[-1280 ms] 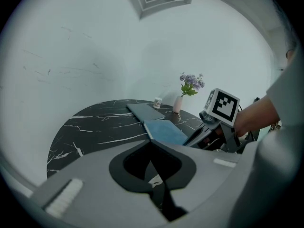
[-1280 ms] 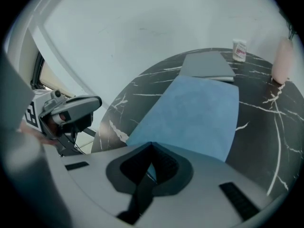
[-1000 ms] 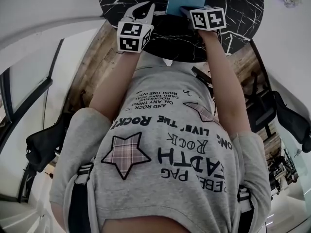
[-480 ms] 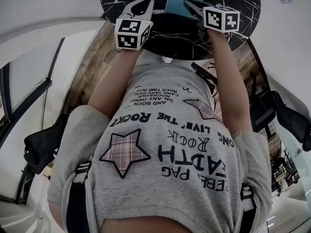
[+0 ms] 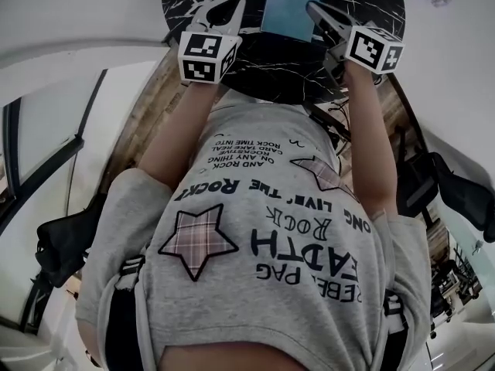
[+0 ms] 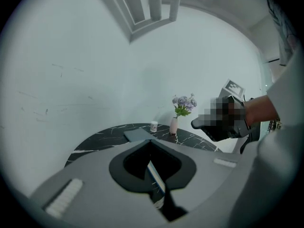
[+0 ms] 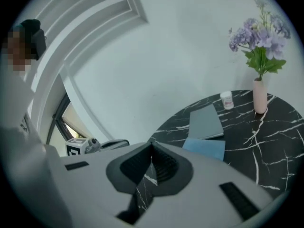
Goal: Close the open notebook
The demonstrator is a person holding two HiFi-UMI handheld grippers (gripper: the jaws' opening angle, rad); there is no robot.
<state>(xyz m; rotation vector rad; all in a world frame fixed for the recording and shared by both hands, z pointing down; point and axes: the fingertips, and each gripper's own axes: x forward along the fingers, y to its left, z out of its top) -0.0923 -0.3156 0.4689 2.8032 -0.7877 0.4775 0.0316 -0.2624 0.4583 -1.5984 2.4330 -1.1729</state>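
Note:
The blue notebook (image 5: 290, 6) lies closed and flat on the round black marble table (image 5: 363, 2). In the right gripper view its cover (image 7: 205, 147) shows just beyond my jaws. Through the left gripper's jaws I see only its edge (image 6: 155, 174). My left gripper (image 5: 226, 8) hangs above the table's near left part, to the left of the notebook, its jaws shut with nothing between them (image 6: 151, 139). At the notebook's right my right gripper (image 5: 313, 10) is raised clear of it, likewise shut and holding nothing (image 7: 152, 141).
A grey flat case (image 7: 205, 122) lies beyond the notebook. Near the table's far edge stand a small white jar (image 7: 227, 99) and a vase of purple flowers (image 7: 260, 95). Dark chairs (image 5: 456, 192) stand beside the table. The person's torso fills the lower head view.
Both grippers have risen off the table. The right one came off the notebook's near right corner and swung out to the right. The notebook stays closed and still.

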